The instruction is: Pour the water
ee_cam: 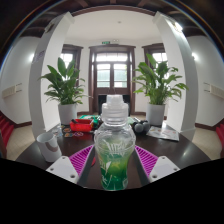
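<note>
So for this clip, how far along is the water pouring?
Early. Done: the gripper has reached the clear water bottle, which stands upright between its fingers over the dark table; whether both pads press on it can't be told. In hand: securing the bottle. Left: its white cap is on and nothing is tilted, so opening and pouring remain. No receiving cup is clearly identifiable among the clutter behind.
</note>
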### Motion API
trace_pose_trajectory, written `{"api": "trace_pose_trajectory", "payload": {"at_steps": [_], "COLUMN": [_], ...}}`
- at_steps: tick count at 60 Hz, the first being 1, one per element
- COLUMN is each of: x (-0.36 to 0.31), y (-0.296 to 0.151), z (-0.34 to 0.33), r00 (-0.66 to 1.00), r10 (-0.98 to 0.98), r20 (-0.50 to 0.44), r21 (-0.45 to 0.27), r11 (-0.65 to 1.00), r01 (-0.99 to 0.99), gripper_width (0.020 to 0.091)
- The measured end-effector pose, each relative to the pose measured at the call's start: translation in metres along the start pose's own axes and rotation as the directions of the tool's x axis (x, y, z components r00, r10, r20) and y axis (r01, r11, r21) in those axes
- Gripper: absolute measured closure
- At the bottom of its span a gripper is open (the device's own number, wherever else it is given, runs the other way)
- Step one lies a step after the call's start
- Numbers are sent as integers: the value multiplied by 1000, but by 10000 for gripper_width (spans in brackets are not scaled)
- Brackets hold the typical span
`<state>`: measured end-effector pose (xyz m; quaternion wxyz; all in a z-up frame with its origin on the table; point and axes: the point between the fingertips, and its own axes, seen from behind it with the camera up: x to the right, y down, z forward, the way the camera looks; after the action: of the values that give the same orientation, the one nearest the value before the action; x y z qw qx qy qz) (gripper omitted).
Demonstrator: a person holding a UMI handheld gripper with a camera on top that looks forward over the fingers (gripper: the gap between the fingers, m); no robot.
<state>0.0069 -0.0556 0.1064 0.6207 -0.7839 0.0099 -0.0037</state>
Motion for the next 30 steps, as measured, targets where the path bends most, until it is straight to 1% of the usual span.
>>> {"api": "trace_pose_trajectory", "payload": {"at_steps": [5, 6, 7, 9, 12, 13, 15, 17, 20, 22, 30], "x": [1, 2, 4, 5, 4, -14, -13, -14, -8, -20, -22], "y": [3, 4, 4, 3, 3, 4, 5, 5, 10, 5, 4], "z": [8, 10, 11, 11, 12, 16, 16, 15, 11, 17, 20], "r00": [1000, 1000, 999, 999, 999, 997, 997, 997, 996, 995, 994], "r10": [-17, -20, -25, -35, -35, -43, -50, -55, -78, -88, -99], "r20": [-16, -23, -29, -35, -28, -63, -62, -58, -41, -43, -46], "r21": [1, -1, 1, 11, 13, 11, 8, 8, 4, -5, -16], "r11": [1000, 1000, 1000, 999, 999, 999, 999, 998, 997, 996, 995], "r01": [17, 20, 25, 35, 35, 43, 51, 56, 78, 88, 99], "gripper_width": [480, 481, 563, 577, 642, 669, 735, 770, 778, 777, 778]}}
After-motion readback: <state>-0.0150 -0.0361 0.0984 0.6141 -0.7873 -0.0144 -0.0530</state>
